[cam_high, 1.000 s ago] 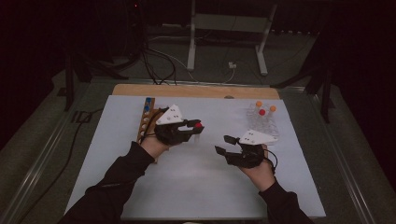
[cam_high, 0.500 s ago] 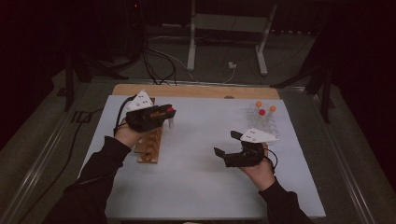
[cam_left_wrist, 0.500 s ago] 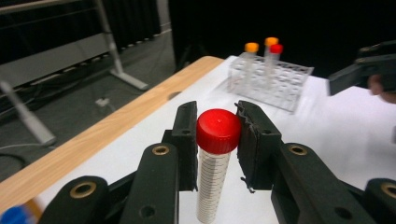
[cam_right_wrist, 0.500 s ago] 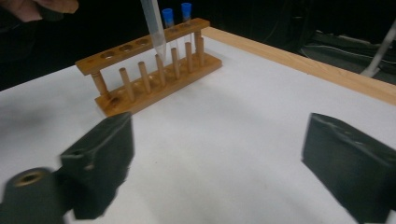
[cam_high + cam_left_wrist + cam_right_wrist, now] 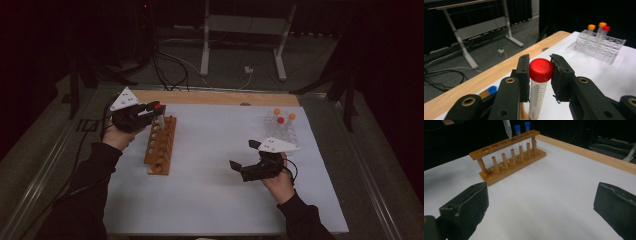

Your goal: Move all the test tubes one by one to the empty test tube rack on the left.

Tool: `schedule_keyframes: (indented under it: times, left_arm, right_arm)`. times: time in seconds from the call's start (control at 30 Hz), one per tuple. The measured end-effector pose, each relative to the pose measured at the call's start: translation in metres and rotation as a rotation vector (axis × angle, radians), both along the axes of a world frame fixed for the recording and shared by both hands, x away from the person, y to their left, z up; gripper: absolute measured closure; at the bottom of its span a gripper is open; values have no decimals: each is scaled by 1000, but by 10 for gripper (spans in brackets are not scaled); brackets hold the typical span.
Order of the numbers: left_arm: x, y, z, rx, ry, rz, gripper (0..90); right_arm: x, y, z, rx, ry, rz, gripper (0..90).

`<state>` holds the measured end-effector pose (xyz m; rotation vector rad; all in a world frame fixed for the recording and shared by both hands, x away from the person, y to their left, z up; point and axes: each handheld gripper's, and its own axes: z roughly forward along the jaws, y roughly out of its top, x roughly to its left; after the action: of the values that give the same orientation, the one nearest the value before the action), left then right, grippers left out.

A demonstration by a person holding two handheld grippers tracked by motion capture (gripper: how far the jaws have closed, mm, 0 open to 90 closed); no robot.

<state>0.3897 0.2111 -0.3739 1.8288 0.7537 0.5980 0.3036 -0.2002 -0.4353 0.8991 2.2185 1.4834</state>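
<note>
From above, a person's left gripper (image 5: 150,111) holds a red-capped tube (image 5: 160,116) upright over the far end of the wooden rack (image 5: 161,145), seemingly to lower it into a hole. The right gripper (image 5: 245,157) rests on the white tabletop (image 5: 215,200); its jaws have just been opening, nothing between them.

The left gripper view shows jaws clenched just under the red cap, the clear rack (image 5: 601,47) beyond.

The right gripper view shows wide, released jaws, the tube's tip above a hole beside two blue-capped tubes (image 5: 522,132).

Dim room, dark surroundings; white mat lit brightest; near tongs blurred.
</note>
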Motion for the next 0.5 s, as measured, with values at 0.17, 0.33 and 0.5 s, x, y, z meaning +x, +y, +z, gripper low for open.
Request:
schedule_keyframes:
  times: [0.17, 0.33, 0.5]
  left_arm:
    - [9, 8, -4, 5, 3, 41, 714]
    - [16, 12, -14, -1, 18, 67, 714]
    - [19, 13, -28, 3, 45, 82, 714]
  right_arm:
    - [0, 0, 0, 2, 1, 2, 0]
    - [0, 0, -1, 1, 4, 3, 0]
    - [0, -1, 0, 0, -1, 0, 0]
